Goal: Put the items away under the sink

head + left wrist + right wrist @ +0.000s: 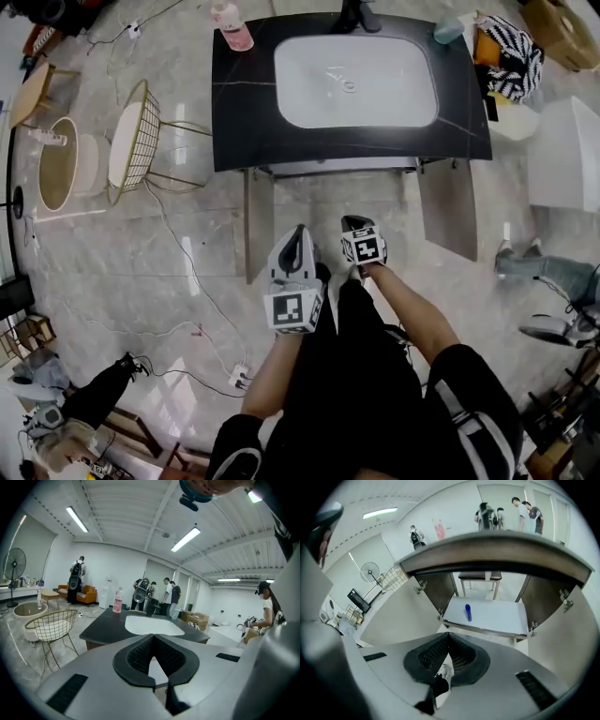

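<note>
Your left tongs (298, 234) and right tongs (354, 223) sit side by side in front of your legs in the head view, both aimed toward 12 o'clock at the dark desk (234, 112) with its white basin (356, 80). In the left gripper view, the left tongs have their black pads meeting at the tips, with nothing between them. The right gripper view shows the right tongs in the same state, pads together and empty. Below the desk, the two cabinet doors (448, 208) stand swung wide at 11 and 1 o'clock of your tongs. Through that opening the right gripper view shows a white shelf (497, 618) under the sink, and on it a small blue container (468, 612) toward its left half, at 12 o'clock of the right tongs and well apart from them. You cannot tell whether it stands or lies there. Up on the desk, a pink bottle (232, 25) stands upright at the 10 o'clock corner and a teal cup (448, 30) at the 2 o'clock corner, with the black faucet (357, 17) between them behind the basin. A wire chair (141, 141) stands on the floor at 9 o'clock of the desk.
</note>
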